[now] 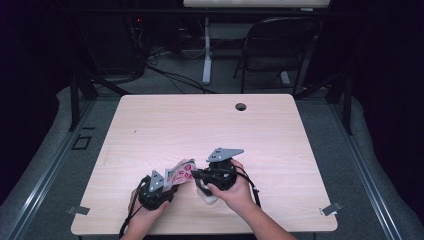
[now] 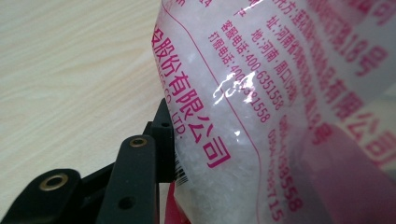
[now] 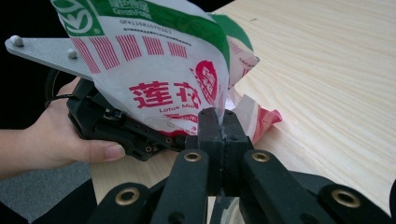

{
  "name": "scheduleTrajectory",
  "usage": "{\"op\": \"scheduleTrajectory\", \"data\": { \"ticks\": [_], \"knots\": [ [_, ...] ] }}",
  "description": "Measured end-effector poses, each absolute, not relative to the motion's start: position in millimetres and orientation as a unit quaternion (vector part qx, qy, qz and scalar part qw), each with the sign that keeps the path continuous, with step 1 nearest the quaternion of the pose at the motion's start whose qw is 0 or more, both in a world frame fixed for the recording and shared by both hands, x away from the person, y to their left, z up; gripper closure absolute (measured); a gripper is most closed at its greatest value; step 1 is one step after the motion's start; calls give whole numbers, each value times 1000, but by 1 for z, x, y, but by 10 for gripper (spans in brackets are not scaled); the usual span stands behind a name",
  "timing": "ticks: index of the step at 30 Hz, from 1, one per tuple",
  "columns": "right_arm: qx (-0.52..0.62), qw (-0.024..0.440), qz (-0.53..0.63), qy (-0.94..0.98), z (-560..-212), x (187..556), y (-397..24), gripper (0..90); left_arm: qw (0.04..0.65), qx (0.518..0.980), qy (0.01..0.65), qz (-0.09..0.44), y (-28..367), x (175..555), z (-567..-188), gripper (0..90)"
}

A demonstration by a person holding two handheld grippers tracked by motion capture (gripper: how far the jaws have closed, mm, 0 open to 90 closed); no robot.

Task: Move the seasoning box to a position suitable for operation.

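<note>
A plastic bag [image 1: 180,173] printed in red, white and green, with white grains inside, is held up between both grippers near the table's front edge. My left gripper [image 1: 171,185] grips its lower part. In the left gripper view its one visible finger [image 2: 140,177] presses the bag [image 2: 243,116], and the other finger is hidden behind the bag. My right gripper [image 3: 223,122] is shut on a thin edge of the bag [image 3: 159,70], pinching the film; in the high view the right gripper [image 1: 196,175] reaches in from the right. The left gripper [image 3: 126,128] and its hand lie just beyond.
A small white round object [image 1: 207,196] sits under the right hand, mostly hidden. The light wooden table [image 1: 200,125] has a cable hole [image 1: 241,106] near its far edge. A folding chair [image 1: 280,45] and cables stand on the floor behind.
</note>
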State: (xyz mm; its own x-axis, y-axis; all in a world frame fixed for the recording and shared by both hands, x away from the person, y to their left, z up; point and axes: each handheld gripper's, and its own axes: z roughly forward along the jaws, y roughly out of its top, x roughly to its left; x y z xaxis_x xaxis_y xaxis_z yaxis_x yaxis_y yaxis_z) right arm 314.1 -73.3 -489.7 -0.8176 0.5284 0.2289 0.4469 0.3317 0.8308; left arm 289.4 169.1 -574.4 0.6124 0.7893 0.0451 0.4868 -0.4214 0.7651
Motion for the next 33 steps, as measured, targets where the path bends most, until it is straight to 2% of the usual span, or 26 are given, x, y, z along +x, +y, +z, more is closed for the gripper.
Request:
{"op": "scheduleTrajectory", "data": {
  "ticks": [14,20,23,29,33],
  "knots": [
    [289,50,513,807,-476,306,-77,891,369,813,372,252,169,285,-555,608],
    [288,55,515,805,-474,302,-81,814,377,810,372,253,169,288,-551,610],
    [293,59,523,798,-474,300,-84,735,379,807,372,257,170,291,-549,611],
    [301,66,538,784,-470,297,-97,642,373,803,370,281,173,296,-544,612],
    [306,70,543,779,-468,296,-105,624,372,800,367,295,173,299,-540,612]
  ]
}}
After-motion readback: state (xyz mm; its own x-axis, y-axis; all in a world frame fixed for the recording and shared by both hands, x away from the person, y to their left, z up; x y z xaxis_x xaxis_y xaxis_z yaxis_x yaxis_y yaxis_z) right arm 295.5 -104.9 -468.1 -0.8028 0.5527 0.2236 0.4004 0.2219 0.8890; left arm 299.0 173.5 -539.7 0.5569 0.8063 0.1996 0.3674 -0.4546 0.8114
